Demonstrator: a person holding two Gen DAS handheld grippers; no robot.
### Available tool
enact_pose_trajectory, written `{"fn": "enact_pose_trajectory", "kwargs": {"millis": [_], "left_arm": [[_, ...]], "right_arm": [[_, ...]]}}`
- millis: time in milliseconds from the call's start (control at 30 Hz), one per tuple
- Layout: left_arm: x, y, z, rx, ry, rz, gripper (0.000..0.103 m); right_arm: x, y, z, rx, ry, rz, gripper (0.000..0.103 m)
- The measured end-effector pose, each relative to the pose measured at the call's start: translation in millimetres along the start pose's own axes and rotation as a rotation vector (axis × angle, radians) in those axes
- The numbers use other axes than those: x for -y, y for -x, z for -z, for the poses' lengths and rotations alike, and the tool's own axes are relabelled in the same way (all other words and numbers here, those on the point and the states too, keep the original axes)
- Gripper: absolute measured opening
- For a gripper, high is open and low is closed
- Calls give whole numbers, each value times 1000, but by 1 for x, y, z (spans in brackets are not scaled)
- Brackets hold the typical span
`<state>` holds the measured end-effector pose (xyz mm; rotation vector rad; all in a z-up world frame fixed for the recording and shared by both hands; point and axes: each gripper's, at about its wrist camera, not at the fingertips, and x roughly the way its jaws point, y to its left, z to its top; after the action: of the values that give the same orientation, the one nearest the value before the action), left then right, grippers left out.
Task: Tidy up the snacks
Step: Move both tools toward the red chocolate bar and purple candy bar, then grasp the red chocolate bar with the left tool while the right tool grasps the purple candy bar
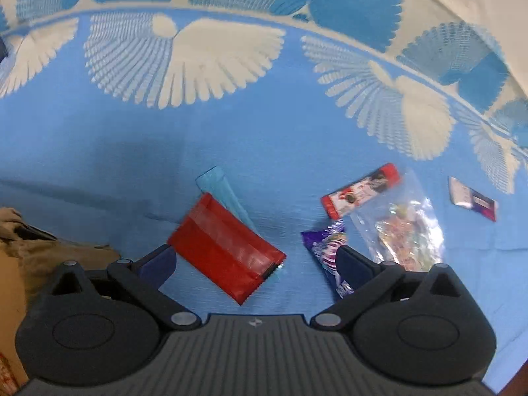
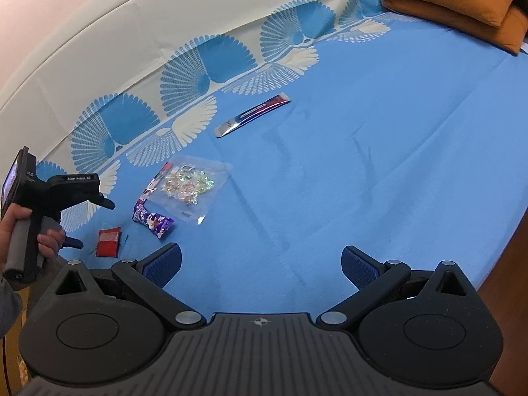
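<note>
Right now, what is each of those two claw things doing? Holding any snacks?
Left gripper: open, holding nothing, above the red packet.
Right gripper: open, holding nothing, over the bare blue sheet.

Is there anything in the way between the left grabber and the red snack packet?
Nothing visible is in the way. The left gripper is open, and the red packet lies on the blue sheet right in front of its spread fingers. A light blue packet sits partly under the red one, on its far side, not between them.
</note>
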<state>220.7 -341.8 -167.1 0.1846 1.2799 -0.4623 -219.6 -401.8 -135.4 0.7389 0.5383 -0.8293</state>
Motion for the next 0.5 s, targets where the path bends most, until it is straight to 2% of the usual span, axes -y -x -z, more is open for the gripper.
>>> {"fn": "enact_pose_trajectory", "kwargs": {"millis": [133,167,200,233,300,367,433,500], "left_arm": [[-2,-23,1,-32,98,-74,103],[-4,-20,6,-15,139,-91,97],[-6,-16,12,16,184,-120,86],[-9,-11,19,43,229,-163,79],[-18,-6,33,56,311,-206,62],[-25,-11,42,30,347,-202,62],[-26,-9,43,36,334,-185,62],[-31,-8,39,10,338,-158,64]], "right_arm": [[-5,-1,0,-5,12,-16,103],[-6,-1,0,-6,16,-16,103],[-6,-1,0,-9,20,-14,103],[-4,-2,0,-11,21,-9,103],[-2,-3,1,-14,16,-1,103],[1,-6,1,-23,3,7,103],[1,-7,1,-27,-6,0,103],[0,-6,2,-24,5,-10,103]]}}
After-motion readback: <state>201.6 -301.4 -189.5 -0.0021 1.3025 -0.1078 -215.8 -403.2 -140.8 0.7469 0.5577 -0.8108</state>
